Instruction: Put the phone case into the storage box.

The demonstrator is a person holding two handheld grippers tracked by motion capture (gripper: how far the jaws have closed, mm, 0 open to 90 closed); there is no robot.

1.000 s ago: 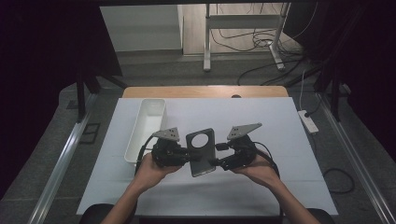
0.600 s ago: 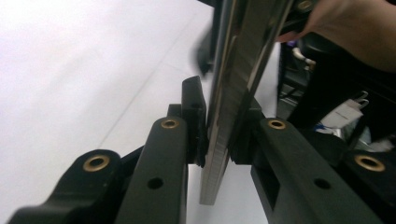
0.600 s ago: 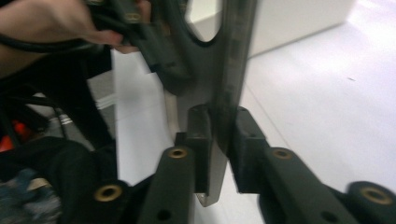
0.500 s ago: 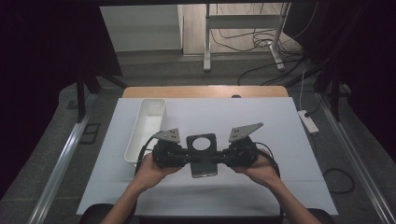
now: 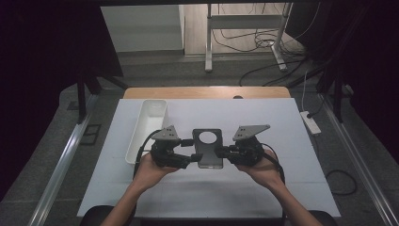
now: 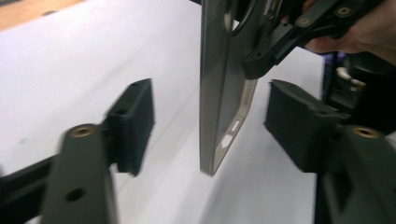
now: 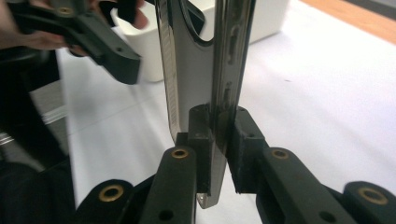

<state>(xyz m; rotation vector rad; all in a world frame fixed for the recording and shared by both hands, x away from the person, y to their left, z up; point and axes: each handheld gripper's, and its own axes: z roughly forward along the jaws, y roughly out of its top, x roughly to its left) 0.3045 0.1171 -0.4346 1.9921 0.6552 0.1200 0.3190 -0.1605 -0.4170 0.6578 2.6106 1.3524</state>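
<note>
A dark grey phone case (image 5: pixel 208 148) with a round camera hole is held just above the white table, between both hands. My right gripper (image 5: pixel 225 151) is shut on its right edge; in the right gripper view the pads (image 7: pixel 201 140) pinch the case's rim (image 7: pixel 231 56). My left gripper (image 5: pixel 190 150) has just been opening. In the left gripper view its jaws stand apart on either side of the case's edge (image 6: pixel 219 93), with a gap on both sides. The left gripper (image 6: pixel 210 121) is open.
A long white tray (image 5: pixel 146 129) stands to the left, just beyond the left hand. The table's white cover (image 5: pixel 263 122) ends at a wooden strip (image 5: pixel 207 92) at the far edge. A power strip (image 5: pixel 310 122) lies off the table's right side.
The case has gone from tilted to square between the hands. The right gripper's jaws closed on its edge, then the left gripper's jaws came apart off the case.
</note>
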